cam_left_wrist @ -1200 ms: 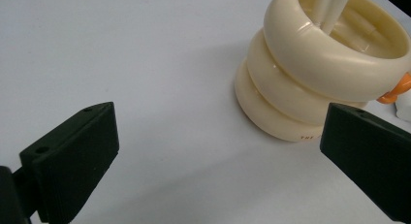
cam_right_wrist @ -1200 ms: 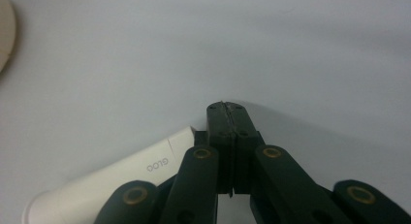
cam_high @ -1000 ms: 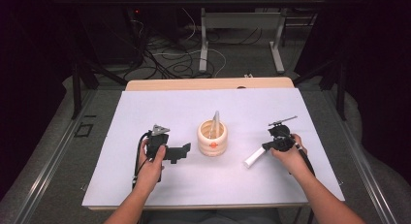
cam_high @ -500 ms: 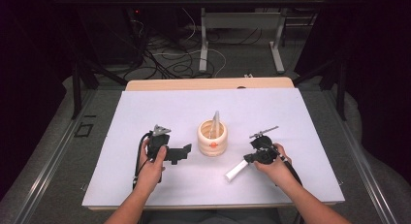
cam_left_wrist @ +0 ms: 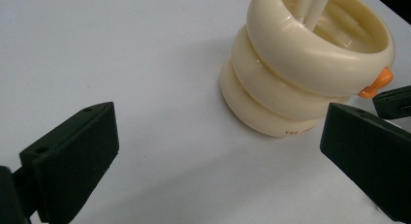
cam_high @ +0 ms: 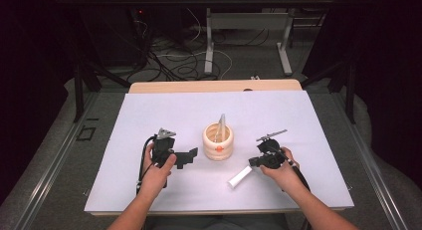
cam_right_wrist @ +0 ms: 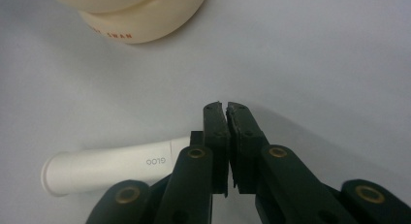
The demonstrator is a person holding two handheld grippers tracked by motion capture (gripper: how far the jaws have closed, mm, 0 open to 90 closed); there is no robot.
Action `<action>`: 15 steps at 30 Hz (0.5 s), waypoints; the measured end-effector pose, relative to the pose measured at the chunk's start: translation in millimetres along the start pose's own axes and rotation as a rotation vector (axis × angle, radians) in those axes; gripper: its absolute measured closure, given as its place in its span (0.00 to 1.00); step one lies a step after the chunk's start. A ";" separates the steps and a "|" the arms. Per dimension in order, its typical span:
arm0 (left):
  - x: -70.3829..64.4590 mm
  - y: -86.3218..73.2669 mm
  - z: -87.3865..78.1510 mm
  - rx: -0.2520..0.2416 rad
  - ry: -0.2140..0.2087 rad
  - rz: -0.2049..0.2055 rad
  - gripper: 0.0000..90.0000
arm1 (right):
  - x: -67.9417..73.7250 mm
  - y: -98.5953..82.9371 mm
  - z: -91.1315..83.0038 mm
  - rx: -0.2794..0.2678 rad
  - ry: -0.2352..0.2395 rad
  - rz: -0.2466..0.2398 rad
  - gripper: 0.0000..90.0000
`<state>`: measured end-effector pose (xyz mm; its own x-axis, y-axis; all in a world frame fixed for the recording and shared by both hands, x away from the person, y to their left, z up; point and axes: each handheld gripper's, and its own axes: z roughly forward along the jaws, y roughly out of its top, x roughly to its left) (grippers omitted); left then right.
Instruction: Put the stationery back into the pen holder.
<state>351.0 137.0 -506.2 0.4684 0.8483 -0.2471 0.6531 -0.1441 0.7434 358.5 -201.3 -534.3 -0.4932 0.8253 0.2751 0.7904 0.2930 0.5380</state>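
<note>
A cream ringed holder (cam_high: 217,143) (cam_left_wrist: 300,83) (cam_right_wrist: 140,15) with an orange beak stands mid-table, and a pale tube (cam_high: 221,124) (cam_left_wrist: 315,6) leans inside it. My left gripper (cam_high: 187,158) (cam_left_wrist: 213,156) rests just left of it, open wide with nothing between the jaws. A white tube (cam_high: 240,176) (cam_right_wrist: 106,168) lies flat on the white mat, right of and nearer than the holder. My right gripper (cam_high: 256,162) (cam_right_wrist: 224,107) is shut. The tube's near end disappears against the side of its left jaw, and nothing shows between the jaws.
The white mat (cam_high: 149,115) covers a wooden table whose far edge (cam_high: 214,85) shows behind it. On the floor beyond are cables (cam_high: 174,60) and metal table legs (cam_high: 209,46). The right gripper's jaw (cam_left_wrist: 392,103) appears at the edge of the left gripper view.
My right gripper has moved left and toward the person, and the white tube has travelled with it. The left gripper and the holder have stayed put.
</note>
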 end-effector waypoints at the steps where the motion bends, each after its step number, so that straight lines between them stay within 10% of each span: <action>1: 0.0 0.3 -0.2 -0.001 -0.001 -0.005 0.00 | -0.2 0.1 -0.7 -0.014 0.003 0.006 0.95; 15: -7.7 6.0 -7.5 -0.020 0.007 0.047 0.01 | -0.1 3.2 -19.7 -0.077 0.005 0.008 0.81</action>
<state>346.9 133.4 -495.1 0.4939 0.8445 -0.2071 0.6181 -0.1735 0.7667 353.9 -209.9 -516.9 -0.4888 0.8250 0.2837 0.7641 0.2479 0.5955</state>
